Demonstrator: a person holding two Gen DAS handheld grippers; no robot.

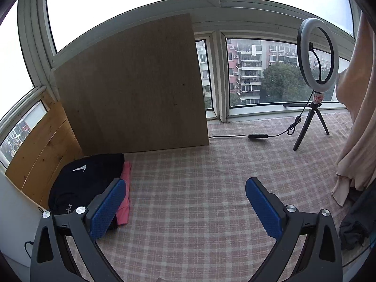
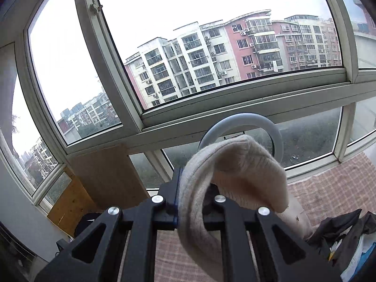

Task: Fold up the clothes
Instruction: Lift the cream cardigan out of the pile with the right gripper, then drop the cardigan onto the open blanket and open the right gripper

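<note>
Cream knit fabric, a ribbed garment [image 2: 235, 176], was clamped between the closed fingers of the right gripper [image 2: 188, 202] and draped over them, held up in front of the window [image 2: 211, 47]. In the left wrist view the same cream garment [image 1: 357, 117] hung down at the far right edge, its lower end reaching the checked pink cloth [image 1: 188, 188] that covered the surface. The left gripper [image 1: 185, 202] hovered above that cloth with its blue-padded fingers [image 1: 108, 209] spread wide apart and nothing between them. At near left lay a black garment [image 1: 87, 183] on top of a pink one [image 1: 124, 199], beside a leaning board [image 1: 131, 84]. A ring light [image 1: 316, 58] on a small tripod stood at far right, near the window sill.
</note>
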